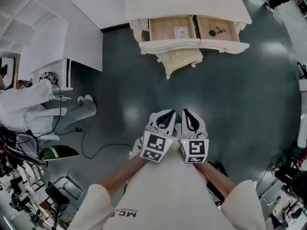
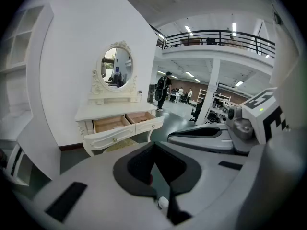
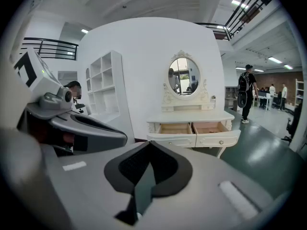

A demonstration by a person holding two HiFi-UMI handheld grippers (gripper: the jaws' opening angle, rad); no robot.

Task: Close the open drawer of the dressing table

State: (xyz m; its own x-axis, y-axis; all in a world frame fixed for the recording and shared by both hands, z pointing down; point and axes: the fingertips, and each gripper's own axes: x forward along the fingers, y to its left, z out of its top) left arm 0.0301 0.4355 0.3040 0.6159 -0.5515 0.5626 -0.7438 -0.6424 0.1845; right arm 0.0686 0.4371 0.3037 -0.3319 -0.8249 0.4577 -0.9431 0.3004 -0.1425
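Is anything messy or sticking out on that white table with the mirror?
Yes. Two drawers of the dressing table stick out: the left drawer and the right drawer are both pulled open, with their wooden insides showing. Nothing looks spilled or broken.

Cream-white carved desk (image 1: 192,4), pale brown wood inside its drawers (image 1: 168,30), dark grey-green floor (image 1: 230,95), black-and-white square marks on white left gripper (image 1: 168,113) and right gripper (image 1: 188,112).

Only the letters "MC" can be read, printed on the person's white garment (image 1: 163,190).
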